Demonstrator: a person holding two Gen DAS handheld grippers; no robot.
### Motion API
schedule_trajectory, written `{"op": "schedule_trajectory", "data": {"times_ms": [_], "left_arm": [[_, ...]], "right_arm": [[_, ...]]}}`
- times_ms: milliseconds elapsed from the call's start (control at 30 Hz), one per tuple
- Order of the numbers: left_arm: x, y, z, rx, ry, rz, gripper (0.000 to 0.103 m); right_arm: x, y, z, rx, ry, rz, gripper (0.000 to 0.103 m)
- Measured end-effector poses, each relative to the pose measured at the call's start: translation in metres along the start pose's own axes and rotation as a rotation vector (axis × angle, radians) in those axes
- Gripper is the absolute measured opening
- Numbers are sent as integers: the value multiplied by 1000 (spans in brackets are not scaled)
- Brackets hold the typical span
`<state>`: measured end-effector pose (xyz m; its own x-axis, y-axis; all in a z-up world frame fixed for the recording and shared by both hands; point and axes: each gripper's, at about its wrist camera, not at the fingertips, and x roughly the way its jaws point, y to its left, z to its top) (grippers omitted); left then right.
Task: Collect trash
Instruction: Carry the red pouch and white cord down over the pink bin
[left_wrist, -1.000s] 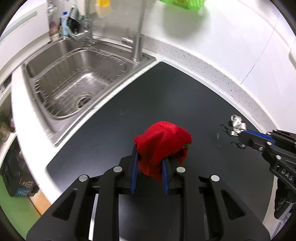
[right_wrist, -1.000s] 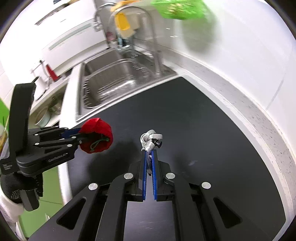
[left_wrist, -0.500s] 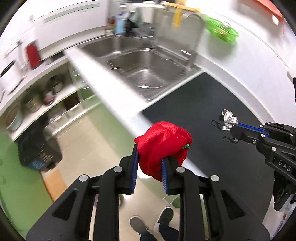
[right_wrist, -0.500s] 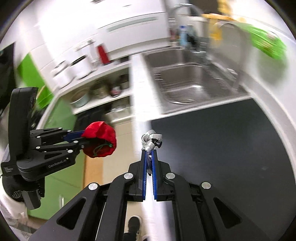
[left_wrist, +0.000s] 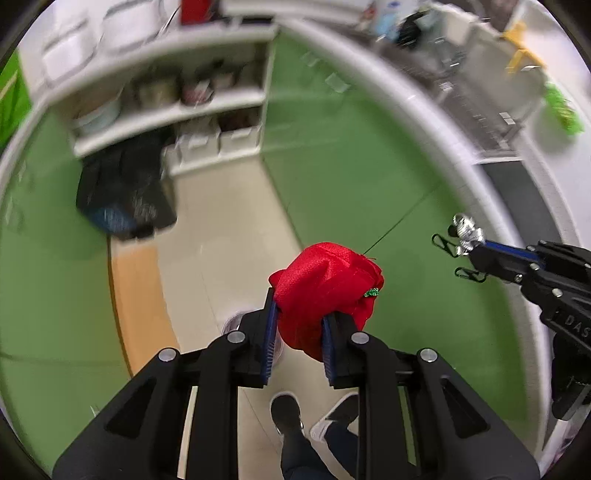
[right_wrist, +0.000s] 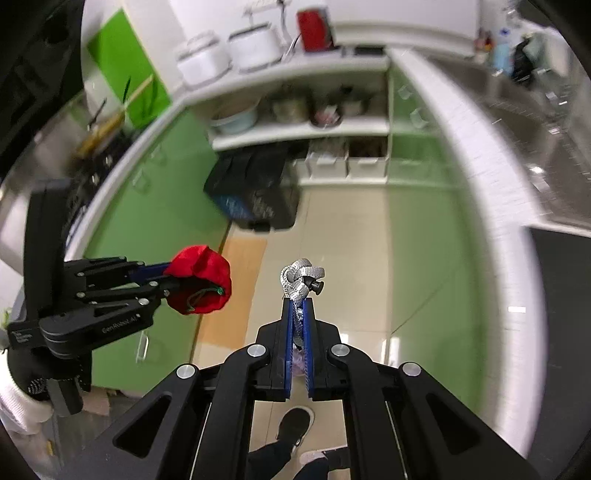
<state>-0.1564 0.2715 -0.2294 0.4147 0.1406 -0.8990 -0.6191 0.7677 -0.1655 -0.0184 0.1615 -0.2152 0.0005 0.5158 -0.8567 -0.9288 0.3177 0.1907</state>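
My left gripper (left_wrist: 298, 322) is shut on a crumpled red mesh bag (left_wrist: 325, 291) and holds it in the air above the kitchen floor; the bag also shows in the right wrist view (right_wrist: 201, 280). My right gripper (right_wrist: 299, 306) is shut on a knotted grey cord with a black toggle (right_wrist: 301, 282), held up over the floor. In the left wrist view the cord (left_wrist: 467, 234) is at the right, with black clips hanging by it. A bin with a black bag (right_wrist: 255, 195) stands on the floor ahead, blurred.
Green cabinets and a white counter edge (right_wrist: 480, 177) curve along the right, with the sink (right_wrist: 554, 122) beyond. Open shelves (right_wrist: 295, 129) hold pots and bowls. The person's shoes (left_wrist: 288, 410) are on the beige floor below the grippers.
Both grippers have swung away from the black counter mat and sink, out over the floor and toward the shelves and bin. Each keeps its hold.
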Motion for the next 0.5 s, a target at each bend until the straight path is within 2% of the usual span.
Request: {"op": "schedule_trajectory", "data": {"times_ms": [233, 367, 500], "left_arm": [[133, 65, -56, -103, 117, 8, 21], [196, 88, -84, -127, 153, 5, 22], [240, 109, -106, -162, 176, -3, 25]], "right_arm": [[138, -6, -23, -28, 127, 38, 5], [193, -9, -42, -38, 171, 40, 5], [238, -12, -59, -38, 206, 48, 5]]}}
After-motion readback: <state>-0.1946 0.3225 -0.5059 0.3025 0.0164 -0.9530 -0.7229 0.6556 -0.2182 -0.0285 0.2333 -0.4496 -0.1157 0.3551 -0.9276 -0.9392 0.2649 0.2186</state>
